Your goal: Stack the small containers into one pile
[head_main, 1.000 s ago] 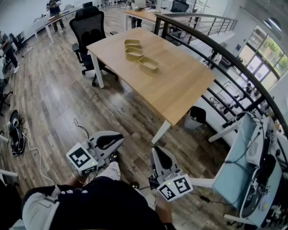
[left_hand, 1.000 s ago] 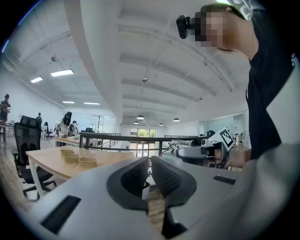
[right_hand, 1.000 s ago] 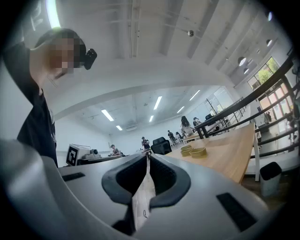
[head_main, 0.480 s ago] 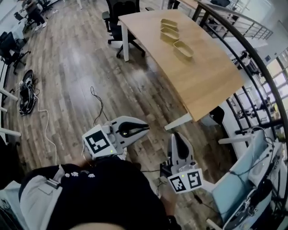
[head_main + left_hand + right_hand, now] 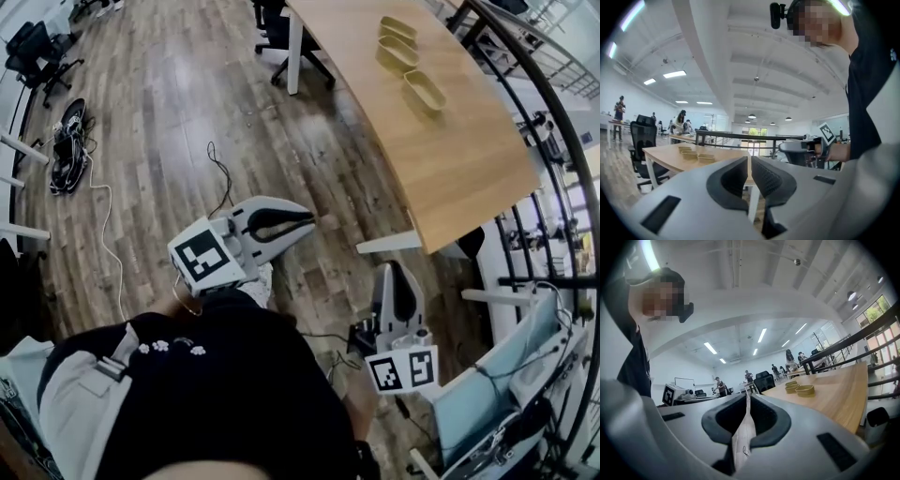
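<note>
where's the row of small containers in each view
Head view: the row of small containers is at upper right, on the wooden table.
Left gripper view: left of centre, far off, on the table.
Right gripper view: right of centre, on the table.
Shared landmark: the wooden table.

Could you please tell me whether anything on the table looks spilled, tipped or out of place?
Nothing stands out: the three small containers sit open side up in a row on the wooden table, unstacked, nothing spilled.
</note>
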The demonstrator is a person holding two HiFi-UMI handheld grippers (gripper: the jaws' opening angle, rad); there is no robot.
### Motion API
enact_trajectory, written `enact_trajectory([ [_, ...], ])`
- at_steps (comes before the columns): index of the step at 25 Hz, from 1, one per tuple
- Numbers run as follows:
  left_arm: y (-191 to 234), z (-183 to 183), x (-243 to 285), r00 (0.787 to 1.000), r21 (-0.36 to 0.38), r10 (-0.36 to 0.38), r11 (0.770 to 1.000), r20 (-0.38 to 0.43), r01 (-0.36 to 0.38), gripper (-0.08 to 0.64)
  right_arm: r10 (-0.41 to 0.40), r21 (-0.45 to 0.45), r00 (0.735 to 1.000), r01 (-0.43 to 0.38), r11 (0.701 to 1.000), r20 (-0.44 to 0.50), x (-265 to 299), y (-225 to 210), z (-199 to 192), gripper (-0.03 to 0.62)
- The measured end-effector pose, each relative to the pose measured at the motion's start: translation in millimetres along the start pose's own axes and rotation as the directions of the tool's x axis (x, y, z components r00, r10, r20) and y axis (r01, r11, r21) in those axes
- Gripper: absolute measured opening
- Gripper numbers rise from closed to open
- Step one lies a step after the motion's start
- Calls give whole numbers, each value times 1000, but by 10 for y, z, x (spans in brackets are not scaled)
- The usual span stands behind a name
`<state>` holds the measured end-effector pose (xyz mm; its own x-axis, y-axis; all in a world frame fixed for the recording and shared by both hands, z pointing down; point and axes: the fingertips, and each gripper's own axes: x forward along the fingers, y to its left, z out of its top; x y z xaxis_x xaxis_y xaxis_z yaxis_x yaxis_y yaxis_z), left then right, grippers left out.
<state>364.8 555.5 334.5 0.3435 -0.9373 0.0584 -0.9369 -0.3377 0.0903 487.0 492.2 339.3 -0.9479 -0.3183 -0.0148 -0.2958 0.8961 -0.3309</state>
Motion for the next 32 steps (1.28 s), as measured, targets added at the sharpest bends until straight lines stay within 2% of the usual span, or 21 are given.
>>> enact_trajectory([
  [2,385,89,-154,995,24,98,995,10,-99,34,-2,-2,1000,2,1000,-9,67,-26,-2,35],
  [6,1082,186,-470,969,115,247,963,-9,-244,34,2,-13,1000,-2,1000,-26,309,-93,-8,35],
  [8,1310,212,-546,958,107,287,953,-12,-284,34,8,-11,999,-8,1000,-36,451,-128,-8,35],
  [14,1741,201,-598,943,66,333,941,-12,-332,34,17,-10,998,-17,1000,-69,847,-178,3,35],
  [21,2139,243,-621,949,54,317,947,7,-316,34,10,-39,997,-13,999,-74,1283,-152,32,35],
  [26,2394,359,-518,966,47,255,965,42,-257,34,-2,-52,998,-1,999,-68,1629,-140,50,35],
  [32,2742,367,-444,982,46,184,982,42,-185,35,-22,-66,999,19,998,-48,2054,-124,73,36],
])
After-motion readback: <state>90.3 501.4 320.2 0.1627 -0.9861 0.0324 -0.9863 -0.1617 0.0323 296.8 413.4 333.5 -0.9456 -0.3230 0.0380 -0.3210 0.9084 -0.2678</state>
